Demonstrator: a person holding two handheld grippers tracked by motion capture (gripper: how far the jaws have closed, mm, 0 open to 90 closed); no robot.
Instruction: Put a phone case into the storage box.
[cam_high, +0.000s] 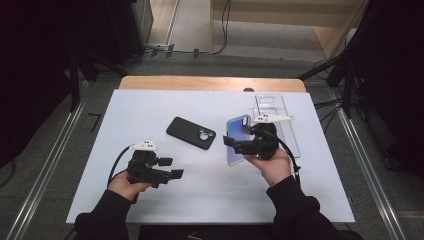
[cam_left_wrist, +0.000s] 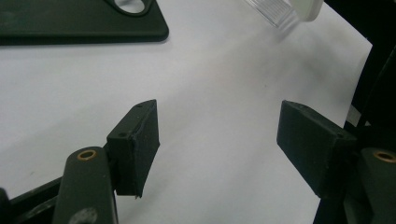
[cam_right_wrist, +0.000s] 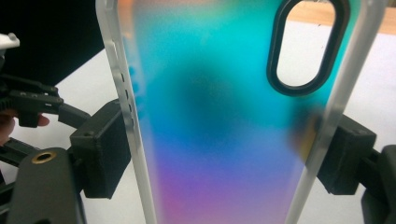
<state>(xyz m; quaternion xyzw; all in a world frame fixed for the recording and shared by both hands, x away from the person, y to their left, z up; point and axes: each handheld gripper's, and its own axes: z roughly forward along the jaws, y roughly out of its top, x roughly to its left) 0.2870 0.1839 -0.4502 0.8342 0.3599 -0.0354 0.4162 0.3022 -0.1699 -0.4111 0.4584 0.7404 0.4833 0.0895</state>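
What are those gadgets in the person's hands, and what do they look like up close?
They are two hand-held tongs, left and right. Each is black, with two arms ending in blocky black pads, brass-coloured rivets at the joints, a pale three-cornered plate on top and a black cable trailing back. The person wears black long sleeves.

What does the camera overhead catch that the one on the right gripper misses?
High view alone: the black case lying flat and the clear case at the table's far edge. Right gripper view alone: the oval camera hole up close, and both fingers pressing the rainbow case's frosted edges. Both: the rainbow case, the left gripper and the white table.
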